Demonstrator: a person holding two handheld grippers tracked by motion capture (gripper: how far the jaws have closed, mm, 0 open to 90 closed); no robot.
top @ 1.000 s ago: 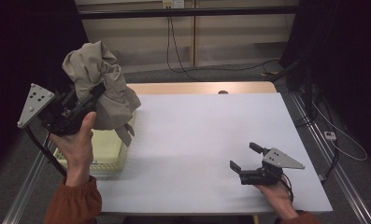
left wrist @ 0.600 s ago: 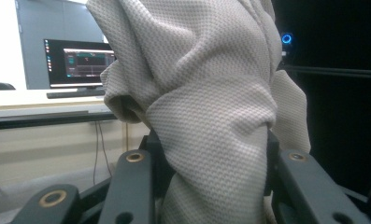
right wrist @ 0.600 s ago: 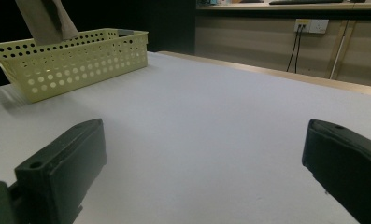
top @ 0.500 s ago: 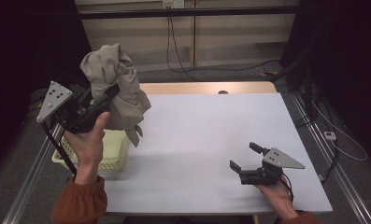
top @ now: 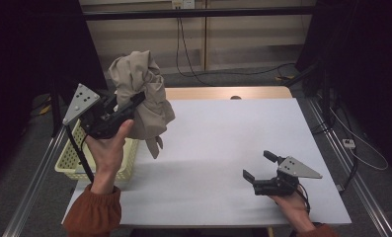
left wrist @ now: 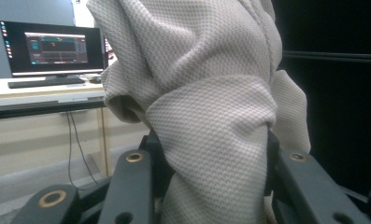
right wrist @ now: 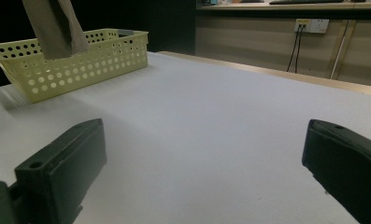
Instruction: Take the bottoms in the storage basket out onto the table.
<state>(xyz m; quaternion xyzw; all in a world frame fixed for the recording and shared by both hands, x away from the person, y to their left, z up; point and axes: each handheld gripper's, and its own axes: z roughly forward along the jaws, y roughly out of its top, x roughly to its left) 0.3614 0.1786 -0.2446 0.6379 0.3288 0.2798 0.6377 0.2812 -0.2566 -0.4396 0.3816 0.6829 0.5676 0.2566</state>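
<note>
High view: left gripper (top: 134, 101) raised above the desk's (top: 233, 143) left edge, jaws clamped on a bunched beige cloth (top: 139, 96). Cloth off the desk entirely, tail end dangling just over the inner rim of the yellow basket (top: 70, 165) (basket at desk's left edge, under the hand). Right gripper (top: 257, 165) low at the desk's near-right corner, jaws spread wide, nothing betw. them, well apart from cloth and basket.

Left gripper view: cloth (left wrist: 211, 121) squeezed betw. the two black jaws, folds bulging above and around them; woven texture plain to see. Monitor (left wrist: 52, 46) w/ keyboard on a far bench at left (bkgd only).

Right gripper view: right gripper (right wrist: 202, 154) jaws far apart, bare white desk (right wrist: 211, 107) betw. them. Perforated basket (right wrist: 75, 60) at upper left on the desk; hanging end of cloth (right wrist: 54, 28) in front of its rim, touching or not — cannot tell.
</note>
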